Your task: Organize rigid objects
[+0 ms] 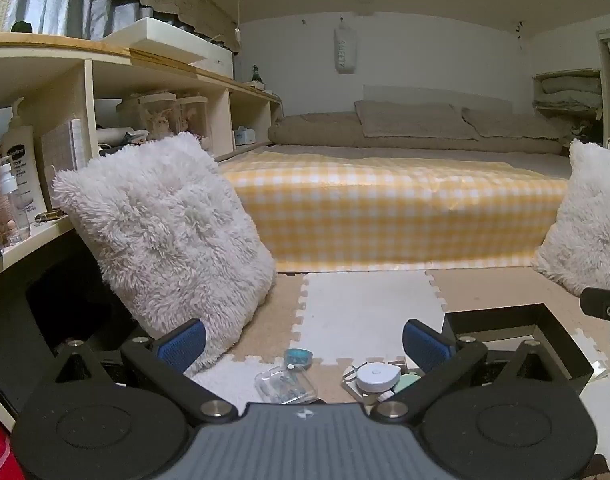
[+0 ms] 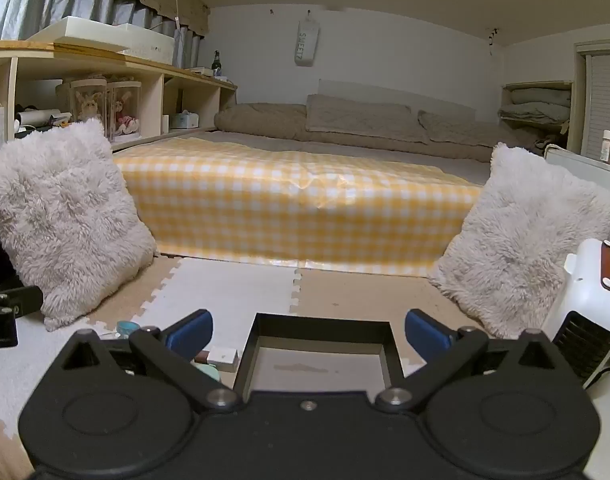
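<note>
Small rigid items lie on the foam floor mat below my left gripper (image 1: 304, 344), which is open and empty: a clear plastic case (image 1: 285, 387), a teal tape roll (image 1: 298, 357), a white round tape measure (image 1: 376, 376) and a mint object (image 1: 405, 381). A black open-top box (image 1: 505, 322) stands to their right. In the right wrist view my right gripper (image 2: 308, 334) is open and empty above that black box (image 2: 319, 326). A white block (image 2: 223, 355) and the teal roll (image 2: 128, 327) lie left of the box.
White fluffy cushions (image 1: 173, 236) (image 2: 525, 248) lean at left and right. A bed with a yellow checked cover (image 2: 297, 216) fills the back. Wooden shelves (image 1: 105, 92) run along the left wall. A white heater (image 2: 585, 304) stands at the right.
</note>
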